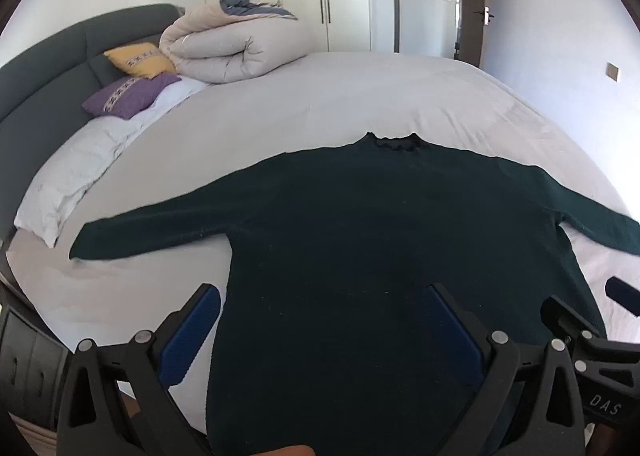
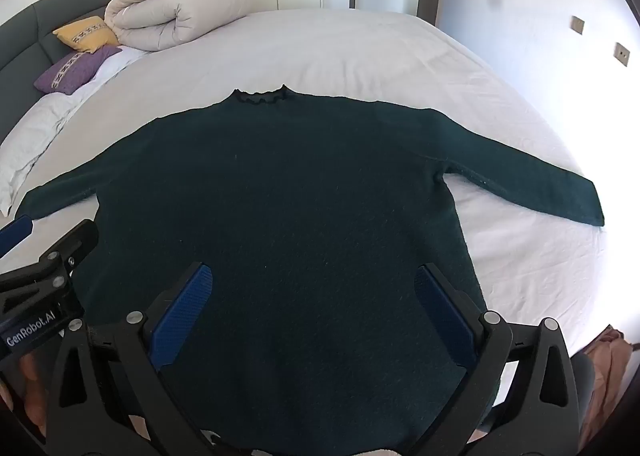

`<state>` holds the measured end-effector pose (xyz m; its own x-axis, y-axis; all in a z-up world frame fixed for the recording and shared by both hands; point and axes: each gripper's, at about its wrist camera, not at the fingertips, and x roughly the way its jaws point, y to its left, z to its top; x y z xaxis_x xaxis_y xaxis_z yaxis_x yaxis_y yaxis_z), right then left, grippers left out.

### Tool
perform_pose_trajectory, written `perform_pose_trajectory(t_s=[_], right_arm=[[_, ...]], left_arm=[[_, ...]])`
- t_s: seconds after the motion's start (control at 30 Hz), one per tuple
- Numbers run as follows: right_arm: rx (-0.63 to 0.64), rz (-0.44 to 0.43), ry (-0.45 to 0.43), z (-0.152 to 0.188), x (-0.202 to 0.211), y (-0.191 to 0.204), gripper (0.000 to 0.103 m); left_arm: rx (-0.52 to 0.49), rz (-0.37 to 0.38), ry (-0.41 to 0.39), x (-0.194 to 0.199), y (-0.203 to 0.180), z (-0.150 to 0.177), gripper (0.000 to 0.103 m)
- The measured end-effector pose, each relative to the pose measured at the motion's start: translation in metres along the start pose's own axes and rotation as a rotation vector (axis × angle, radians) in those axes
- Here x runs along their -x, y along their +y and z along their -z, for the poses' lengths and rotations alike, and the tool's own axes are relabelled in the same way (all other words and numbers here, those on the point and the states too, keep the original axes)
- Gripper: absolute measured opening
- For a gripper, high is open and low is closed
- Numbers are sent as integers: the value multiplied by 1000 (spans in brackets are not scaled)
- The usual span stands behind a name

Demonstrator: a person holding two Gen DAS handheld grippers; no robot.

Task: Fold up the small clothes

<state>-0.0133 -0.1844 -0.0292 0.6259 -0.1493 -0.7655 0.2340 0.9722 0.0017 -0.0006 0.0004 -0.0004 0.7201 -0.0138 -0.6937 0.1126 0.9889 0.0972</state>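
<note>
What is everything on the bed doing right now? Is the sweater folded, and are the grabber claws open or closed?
Dark green knitted sweater: unfolded, flat on the bed, both sleeves spread out.
Left gripper: open, holding nothing.
Right gripper: open, holding nothing.
Beige quilted duvet: rolled up by the headboard.
Yellow patterned cushion: leaning against the headboard.
Purple patterned cushion: lying on the white pillow.

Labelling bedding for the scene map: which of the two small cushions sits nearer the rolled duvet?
The yellow cushion: it leans against the headboard, touching the rolled duvet. The purple cushion lies in front of it, closer to the camera.
</note>
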Motion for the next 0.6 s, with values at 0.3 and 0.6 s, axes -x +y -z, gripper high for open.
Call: perform_pose_trajectory(t_s=[0.3,0.6], right_arm=[[0,1,-3,1,-1,1,103],[5,5,-3,1,-1,2,103]], left_arm=[[50,32,39,-1,10,-8,103],[48,25,38,-9,13,1,103]])
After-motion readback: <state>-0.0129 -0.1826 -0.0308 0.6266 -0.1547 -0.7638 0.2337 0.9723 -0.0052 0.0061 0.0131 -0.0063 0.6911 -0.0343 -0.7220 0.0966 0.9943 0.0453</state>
